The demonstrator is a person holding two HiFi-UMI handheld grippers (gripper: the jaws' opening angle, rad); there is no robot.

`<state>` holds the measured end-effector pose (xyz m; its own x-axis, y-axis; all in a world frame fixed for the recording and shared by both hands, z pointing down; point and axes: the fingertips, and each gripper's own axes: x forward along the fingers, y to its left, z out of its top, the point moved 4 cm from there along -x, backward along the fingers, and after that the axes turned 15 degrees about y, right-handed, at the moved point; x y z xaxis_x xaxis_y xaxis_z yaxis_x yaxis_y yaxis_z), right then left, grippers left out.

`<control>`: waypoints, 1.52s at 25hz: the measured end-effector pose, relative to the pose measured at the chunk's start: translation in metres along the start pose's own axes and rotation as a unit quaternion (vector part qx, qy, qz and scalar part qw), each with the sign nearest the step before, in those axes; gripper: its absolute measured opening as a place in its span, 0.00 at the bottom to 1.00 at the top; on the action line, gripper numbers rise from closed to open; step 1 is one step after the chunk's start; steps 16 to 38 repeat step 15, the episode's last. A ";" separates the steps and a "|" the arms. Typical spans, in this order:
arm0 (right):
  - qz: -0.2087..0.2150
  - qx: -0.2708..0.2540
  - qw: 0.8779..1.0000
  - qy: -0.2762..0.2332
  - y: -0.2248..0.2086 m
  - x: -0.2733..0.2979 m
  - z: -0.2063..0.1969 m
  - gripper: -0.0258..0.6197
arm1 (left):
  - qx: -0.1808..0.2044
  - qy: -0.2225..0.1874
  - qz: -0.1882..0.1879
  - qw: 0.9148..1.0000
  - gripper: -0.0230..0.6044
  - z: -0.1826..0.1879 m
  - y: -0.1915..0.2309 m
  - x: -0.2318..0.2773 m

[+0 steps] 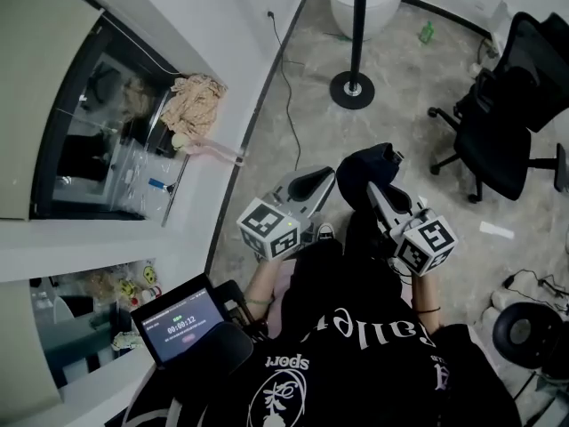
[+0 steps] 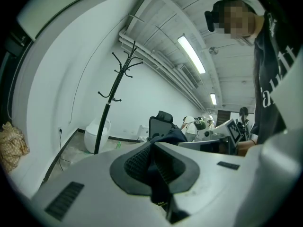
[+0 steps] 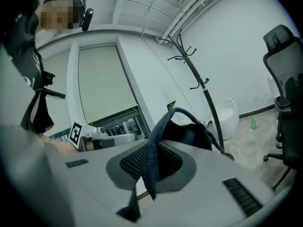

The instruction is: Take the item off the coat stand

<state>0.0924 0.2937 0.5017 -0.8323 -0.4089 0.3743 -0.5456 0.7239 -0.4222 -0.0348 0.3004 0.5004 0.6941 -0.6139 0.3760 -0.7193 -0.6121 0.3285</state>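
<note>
Floor: grey marbled tile floor [image 1: 409, 105], bare across most of its middle; a black cable trails along its left edge by the wall.
Wall: plain white wall [image 1: 204, 25] on the left, with a dark glass-fronted recess low down.
Chair: black mesh swivel office chair [image 1: 502, 123] at the floor's right edge.
Coat stand: tall black metal coat stand [image 1: 358, 25] on a round base near the floor's far edge, upright; hooks bare in the left gripper view [image 2: 110, 108] and the right gripper view [image 3: 201, 86].
Tub: white rounded tub [image 1: 369, 3] just behind the stand, against the far wall.
Item: dark navy fabric item with a strap [image 1: 369, 172], off the stand and well apart from it, hanging in the air between the two grippers.
Cloth: crumpled beige patterned cloth [image 1: 194, 105] on the ledge at the wall's foot.
Left gripper [image 1: 318, 181]: held out before the chest, near level, marker cube toward the person; jaws clenched on a fold of the navy fabric [image 2: 152, 157].
Right gripper [image 1: 378, 194]: alongside, same near-level pose; jaws clamped on the navy strap [image 3: 150, 160], which arches up to the item's body.
Bottle: small green bottle [image 1: 427, 32] on the floor near the far right corner.
</note>
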 end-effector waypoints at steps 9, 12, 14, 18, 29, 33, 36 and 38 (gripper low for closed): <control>-0.011 0.004 1.000 -0.015 -0.012 -0.022 -0.002 0.10 | 0.015 0.005 -0.015 1.000 0.04 0.008 -0.013 0.017; -0.012 0.004 1.000 -0.018 -0.018 -0.028 0.001 0.10 | 0.014 0.006 -0.018 1.000 0.04 0.012 -0.016 0.024; -0.014 0.003 1.000 -0.016 -0.024 -0.032 0.001 0.10 | 0.013 0.009 -0.020 1.000 0.04 0.013 -0.018 0.029; -0.016 0.002 1.000 -0.015 -0.027 -0.034 0.001 0.10 | 0.013 0.010 -0.020 1.000 0.04 0.013 -0.019 0.032; -0.016 0.002 1.000 -0.015 -0.027 -0.034 0.001 0.10 | 0.013 0.010 -0.020 1.000 0.04 0.013 -0.019 0.032; -0.016 0.002 1.000 -0.015 -0.027 -0.034 0.001 0.10 | 0.013 0.010 -0.020 1.000 0.04 0.013 -0.019 0.032; -0.016 0.002 1.000 -0.015 -0.027 -0.034 0.001 0.10 | 0.013 0.010 -0.020 1.000 0.04 0.013 -0.019 0.032; -0.016 0.002 1.000 -0.015 -0.027 -0.034 0.001 0.10 | 0.013 0.010 -0.020 1.000 0.04 0.013 -0.019 0.032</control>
